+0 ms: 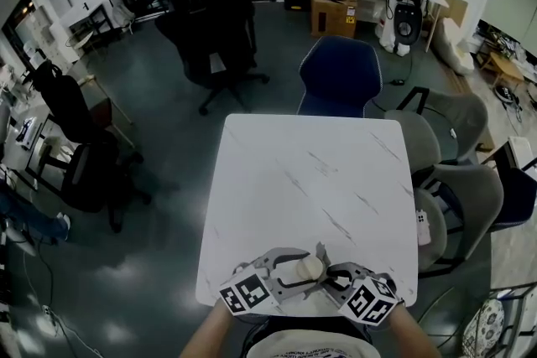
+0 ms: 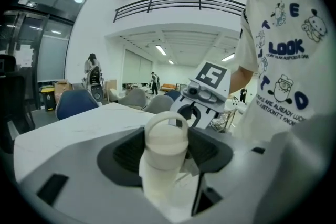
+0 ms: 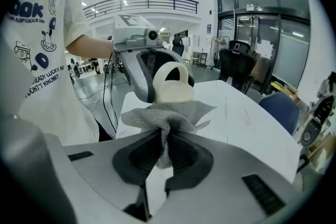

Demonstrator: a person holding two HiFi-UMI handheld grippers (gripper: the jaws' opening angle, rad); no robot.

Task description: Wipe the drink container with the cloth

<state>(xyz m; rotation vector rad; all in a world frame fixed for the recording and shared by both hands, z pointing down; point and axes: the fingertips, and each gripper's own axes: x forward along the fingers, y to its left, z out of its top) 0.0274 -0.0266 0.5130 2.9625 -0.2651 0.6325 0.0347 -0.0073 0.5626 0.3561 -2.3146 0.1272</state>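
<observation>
A cream drink container [image 2: 165, 136] with a loop handle on its lid stands upright between the dark pads of my left gripper [image 2: 166, 157], which is shut on its body. It is held just above the near edge of the white table [image 1: 310, 172]. My right gripper [image 3: 167, 152] is shut on a bunched grey cloth [image 3: 168, 115], whose spread top lies against the container [image 3: 170, 86] just below its lid. In the head view the two grippers meet at the bottom, left gripper [image 1: 294, 271] and right gripper [image 1: 333, 277], with the container [image 1: 310, 267] between them.
A blue chair [image 1: 340, 80] stands at the table's far side, and grey chairs [image 1: 457, 180] line its right side. A black office chair [image 1: 214, 38] is further back on the left. My torso in a printed white shirt [image 2: 283, 76] is close behind the grippers.
</observation>
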